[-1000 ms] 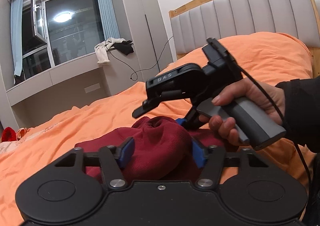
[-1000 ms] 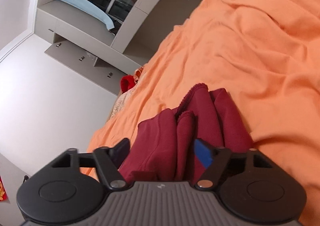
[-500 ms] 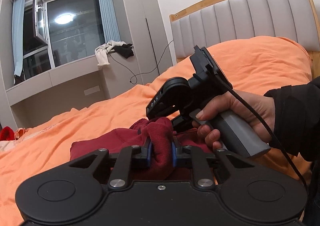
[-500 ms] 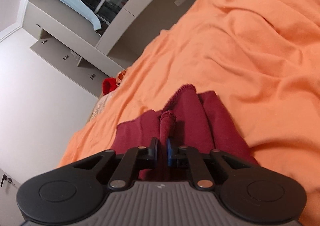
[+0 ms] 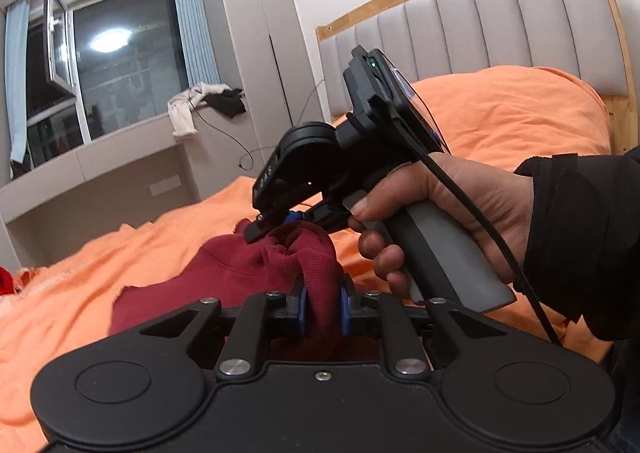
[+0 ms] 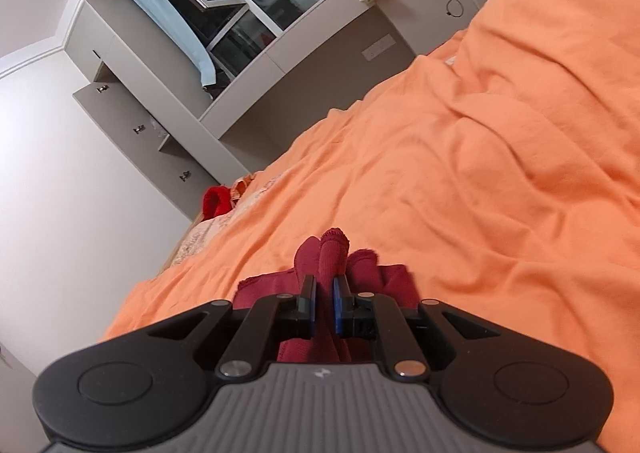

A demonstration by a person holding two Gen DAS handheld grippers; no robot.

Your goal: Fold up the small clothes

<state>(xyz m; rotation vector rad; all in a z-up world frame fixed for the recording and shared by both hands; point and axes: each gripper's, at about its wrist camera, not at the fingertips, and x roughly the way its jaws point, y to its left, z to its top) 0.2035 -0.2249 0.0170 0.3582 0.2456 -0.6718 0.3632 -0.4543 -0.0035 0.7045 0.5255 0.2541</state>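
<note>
Both sets of fingers, wide open a second ago, are now pinching ridges of the maroon garment bunched on the orange bed. Left gripper is tightening further; right gripper, at 12 o'clock, is clamped. Grasp step; next is probably lifting and spreading it evenly.

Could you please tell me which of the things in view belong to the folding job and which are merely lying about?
Part of the job:
- red garment
- left tongs, closing on it
- right tongs, shut on it
- orange bed

Lying about:
- white cloth on the ledge
- black cloth
- cable
- bright red item at the bed's edge
</note>
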